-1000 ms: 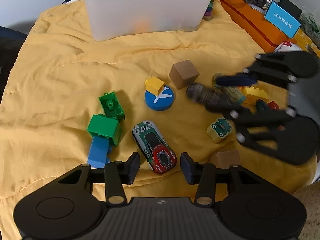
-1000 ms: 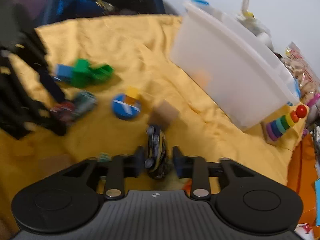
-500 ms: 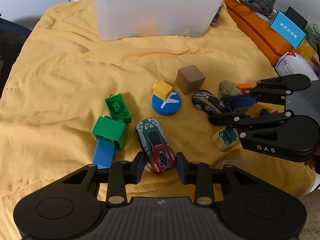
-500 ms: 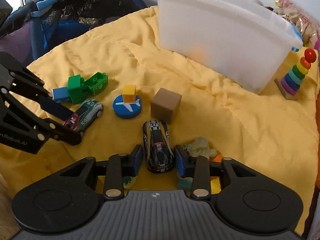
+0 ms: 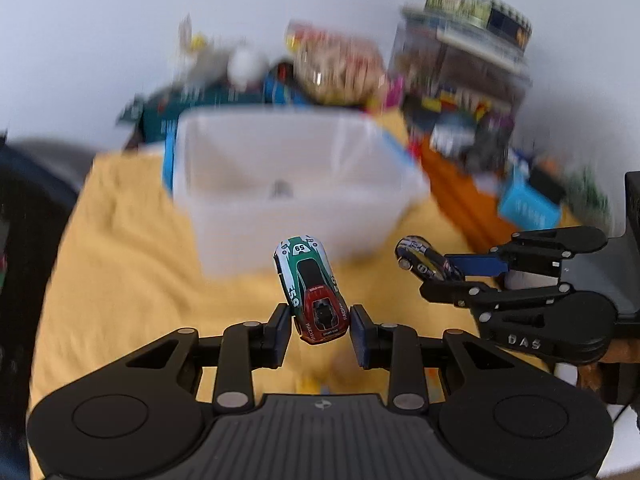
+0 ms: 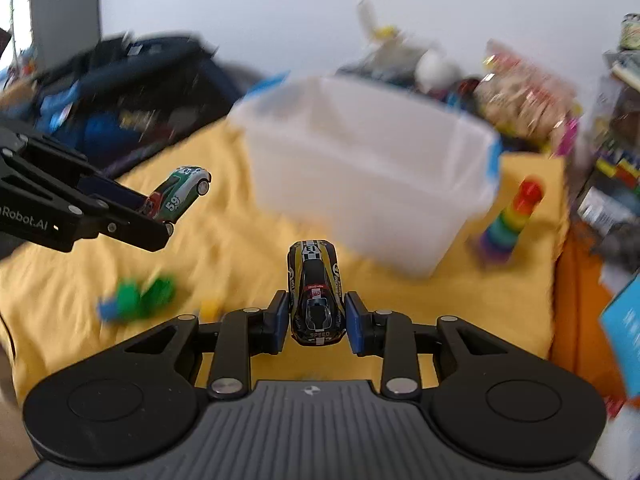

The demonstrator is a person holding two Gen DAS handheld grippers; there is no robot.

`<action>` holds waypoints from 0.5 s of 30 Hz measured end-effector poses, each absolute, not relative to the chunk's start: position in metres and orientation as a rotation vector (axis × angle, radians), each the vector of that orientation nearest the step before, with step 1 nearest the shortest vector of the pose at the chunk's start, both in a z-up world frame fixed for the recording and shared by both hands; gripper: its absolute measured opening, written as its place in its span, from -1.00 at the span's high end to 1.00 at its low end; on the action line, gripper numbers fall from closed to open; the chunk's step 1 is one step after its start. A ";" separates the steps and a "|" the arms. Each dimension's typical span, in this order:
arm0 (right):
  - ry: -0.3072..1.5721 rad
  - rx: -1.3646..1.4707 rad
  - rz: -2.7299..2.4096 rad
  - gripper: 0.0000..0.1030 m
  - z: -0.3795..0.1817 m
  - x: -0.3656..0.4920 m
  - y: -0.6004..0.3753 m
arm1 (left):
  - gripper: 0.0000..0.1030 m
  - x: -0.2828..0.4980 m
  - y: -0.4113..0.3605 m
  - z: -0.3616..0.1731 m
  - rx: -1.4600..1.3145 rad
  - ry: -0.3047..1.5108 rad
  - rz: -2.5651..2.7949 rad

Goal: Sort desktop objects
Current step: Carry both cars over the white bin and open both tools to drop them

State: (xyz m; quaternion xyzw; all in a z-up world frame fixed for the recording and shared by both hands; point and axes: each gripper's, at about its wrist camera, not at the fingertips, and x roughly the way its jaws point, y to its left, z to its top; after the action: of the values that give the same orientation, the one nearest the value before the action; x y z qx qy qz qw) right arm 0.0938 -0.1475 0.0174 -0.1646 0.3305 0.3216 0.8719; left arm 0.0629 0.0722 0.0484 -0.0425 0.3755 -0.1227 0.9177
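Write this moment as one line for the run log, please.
left gripper: shut on green car | right gripper: shut on black car | both cars off yellow cloth | white bin ahead

Green car (image 5: 312,288) and black car (image 6: 316,298) held aloft

Green, white and red toy car (image 5: 313,289) numbered 59; black and yellow toy car (image 6: 316,295) with white stripes, numbered 13; yellow cloth (image 6: 224,248); translucent white bin (image 5: 288,184).

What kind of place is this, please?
Probably a home play or toy corner: a yellow blanket with a white bin, a rainbow stacking toy, and cluttered toy boxes against the wall.
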 end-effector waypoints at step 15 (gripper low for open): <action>0.633 -0.227 0.569 0.35 0.072 0.227 -0.103 | 0.31 0.206 0.067 0.072 -0.021 0.715 -0.199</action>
State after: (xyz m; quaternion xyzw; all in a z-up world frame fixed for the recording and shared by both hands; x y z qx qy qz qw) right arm 0.2268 -0.1027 0.0716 -0.1098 0.3063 0.2755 0.9046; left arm 0.2064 0.0671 0.0719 -0.0102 0.3496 -0.0972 0.9318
